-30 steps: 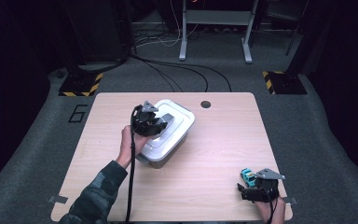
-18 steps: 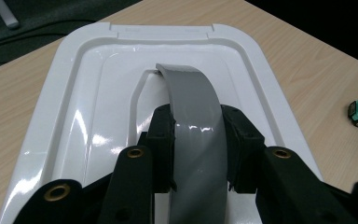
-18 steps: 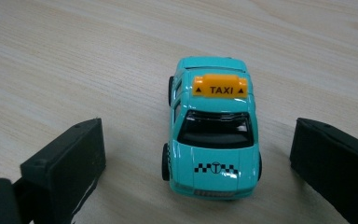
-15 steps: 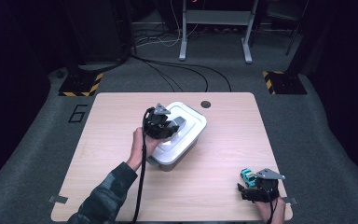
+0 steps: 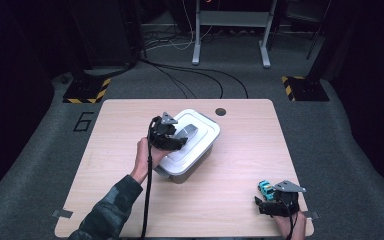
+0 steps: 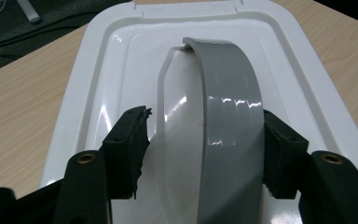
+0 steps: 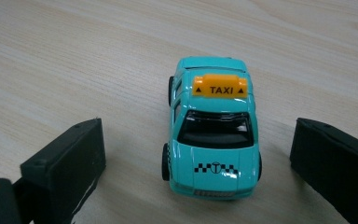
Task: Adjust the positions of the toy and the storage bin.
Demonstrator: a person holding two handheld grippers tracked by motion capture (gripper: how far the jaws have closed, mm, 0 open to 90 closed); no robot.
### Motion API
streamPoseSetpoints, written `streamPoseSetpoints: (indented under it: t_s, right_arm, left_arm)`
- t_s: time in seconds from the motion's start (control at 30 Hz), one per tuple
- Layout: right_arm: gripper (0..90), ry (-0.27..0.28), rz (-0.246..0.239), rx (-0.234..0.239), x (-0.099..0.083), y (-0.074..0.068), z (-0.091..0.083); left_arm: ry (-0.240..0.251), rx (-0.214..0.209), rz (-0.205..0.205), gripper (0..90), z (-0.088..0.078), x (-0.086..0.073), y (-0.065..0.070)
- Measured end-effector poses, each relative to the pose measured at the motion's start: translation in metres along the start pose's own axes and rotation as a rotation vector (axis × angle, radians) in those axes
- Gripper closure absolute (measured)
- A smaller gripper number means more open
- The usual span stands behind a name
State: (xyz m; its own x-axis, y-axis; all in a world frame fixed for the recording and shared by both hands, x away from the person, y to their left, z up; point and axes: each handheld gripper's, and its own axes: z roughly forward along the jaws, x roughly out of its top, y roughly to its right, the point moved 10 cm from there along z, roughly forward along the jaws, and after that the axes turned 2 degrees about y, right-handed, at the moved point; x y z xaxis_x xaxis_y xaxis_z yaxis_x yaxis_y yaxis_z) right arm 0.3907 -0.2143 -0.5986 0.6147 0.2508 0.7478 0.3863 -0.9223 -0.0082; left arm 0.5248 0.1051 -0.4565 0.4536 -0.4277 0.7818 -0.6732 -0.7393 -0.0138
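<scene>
Straddling the grey handle [image 6: 233,130] of the white lidded box [image 5: 192,145] near the middle of the table [image 5: 240,150], the left gripper [image 6: 205,149] has just been opening, its jaws apart with the handle between them. The right gripper [image 7: 200,163] stands spread around a teal toy taxi [image 7: 212,130] without touching it, near the table's right corner.
</scene>
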Motion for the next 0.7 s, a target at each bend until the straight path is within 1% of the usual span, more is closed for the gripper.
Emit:
streamPoseSetpoints:
  t_s: [0.03, 0.07, 0.13, 0.17, 0.27, 0.37, 0.4, 0.43, 0.5, 0.53, 0.57, 0.6, 0.63, 0.67, 0.7]
  right_arm:
    - [2.8, 0.0, 0.0, 0.0, 0.0, 0.0, 0.0]
    - [2.8, 0.0, 0.0, 0.0, 0.0, 0.0, 0.0]
    - [2.8, -0.002, 0.0, 0.002, -0.0001, -0.0001, -0.0001]
    - [2.8, -0.001, 0.0, 0.001, -0.0001, -0.0001, -0.0001]
    - [2.8, 0.0, 0.0, 0.0, 0.0, -0.0001, 0.0]
    - [2.8, -0.002, 0.0, 0.001, -0.0001, -0.0001, -0.0001]
    - [2.8, -0.002, -0.001, 0.001, -0.0001, -0.0001, -0.0001]
    - [2.8, -0.002, -0.001, 0.001, -0.0002, -0.0001, -0.0001]
    - [2.8, 0.0, -0.001, -0.001, 0.0, 0.0, 0.0]
    - [2.7, -0.001, -0.001, 0.0, -0.0001, -0.0001, 0.0001]
    - [2.7, 0.001, -0.004, -0.001, 0.0001, 0.0, 0.0003]
    - [2.7, 0.0, -0.004, 0.0, 0.0, -0.0001, 0.0003]
    - [2.7, 0.001, -0.004, 0.0, 0.0001, -0.0001, 0.0003]
    - [2.7, 0.0, -0.004, 0.0, 0.0, -0.0001, 0.0003]
    - [2.7, 0.0, -0.004, 0.0, 0.0001, 0.0, 0.0003]
  left_arm:
    - [-0.006, 0.006, 0.008, 37.2, -0.0003, -0.0009, -0.0015]
    - [-0.002, 0.016, 0.014, 34.3, -0.0003, -0.0011, -0.0027]
    - [0.0, 0.024, 0.015, 31.1, 0.0, -0.0026, -0.0037]
    - [-0.007, 0.025, 0.017, 29.9, 0.0001, -0.0043, -0.0043]
    - [-0.005, 0.025, 0.024, 29.3, -0.0001, -0.0051, -0.0045]
    - [-0.006, 0.025, 0.016, 28.4, -0.0008, -0.0059, -0.0035]
    - [-0.015, 0.022, 0.026, 28.4, -0.0021, -0.007, -0.0032]
    - [-0.004, 0.027, 0.02, 28.5, -0.0021, -0.0072, -0.0021]
    - [-0.009, 0.031, 0.023, 29.0, -0.0037, -0.0086, -0.0014]
    - [-0.006, 0.031, 0.015, 29.5, -0.004, -0.0088, -0.0006]
    - [0.005, 0.031, 0.014, 30.7, -0.0042, -0.0082, 0.0007]
    - [0.002, 0.03, 0.019, 32.6, -0.005, -0.0087, 0.0017]
    - [0.007, 0.033, 0.013, 34.6, -0.0056, -0.0086, 0.0039]
    - [-0.003, 0.032, 0.025, 37.3, -0.007, -0.0092, 0.0043]
    - [0.002, 0.041, 0.021, 39.0, -0.007, -0.0091, 0.005]
